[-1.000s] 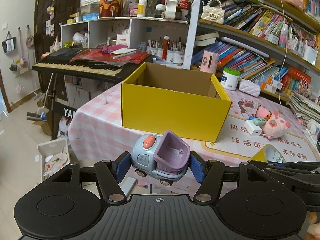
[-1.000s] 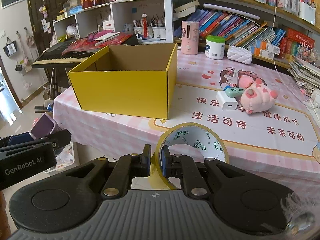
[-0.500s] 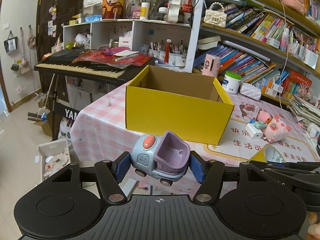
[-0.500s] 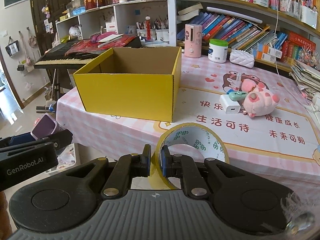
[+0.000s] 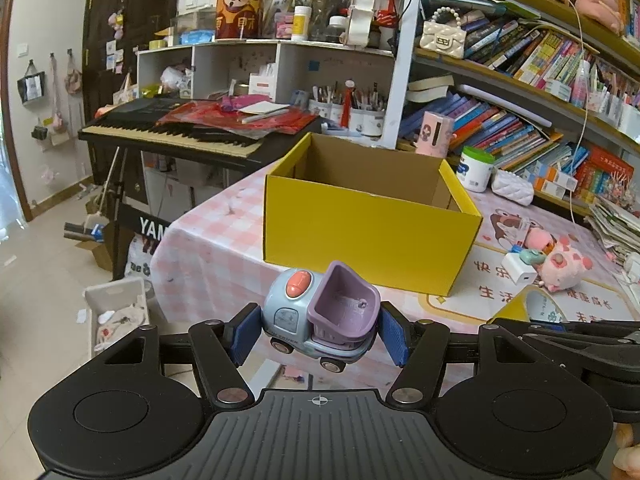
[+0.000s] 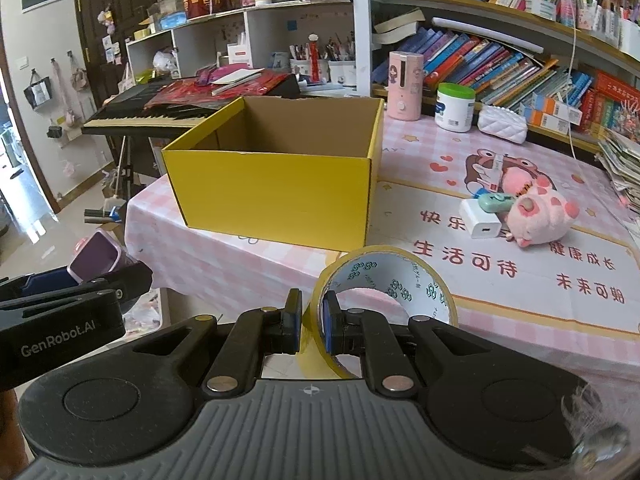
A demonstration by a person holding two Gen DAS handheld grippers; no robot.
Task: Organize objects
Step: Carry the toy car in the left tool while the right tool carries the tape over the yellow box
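My left gripper [image 5: 320, 334] is shut on a blue toy truck [image 5: 320, 316] with a purple tipper, held in the air before the table edge. My right gripper [image 6: 311, 326] is shut on the rim of a yellowish tape roll [image 6: 384, 292], also in the air. An open yellow cardboard box [image 5: 370, 220] stands on the pink checked tablecloth [image 5: 216, 248]; it also shows in the right wrist view [image 6: 276, 196] and looks empty. The left gripper with the truck's purple tipper [image 6: 96, 258] shows at the left of the right wrist view.
A pink plush pig [image 6: 540, 216], a white charger [image 6: 480, 224] and a teal item lie right of the box. A white jar [image 6: 454, 106], pink device [image 6: 404, 86] and white pouch [image 6: 502, 124] stand behind. Bookshelves at the back, a keyboard [image 5: 172, 134] at left.
Both grippers have drawn back and risen a little; the box and table look farther off. Both still hold their objects.
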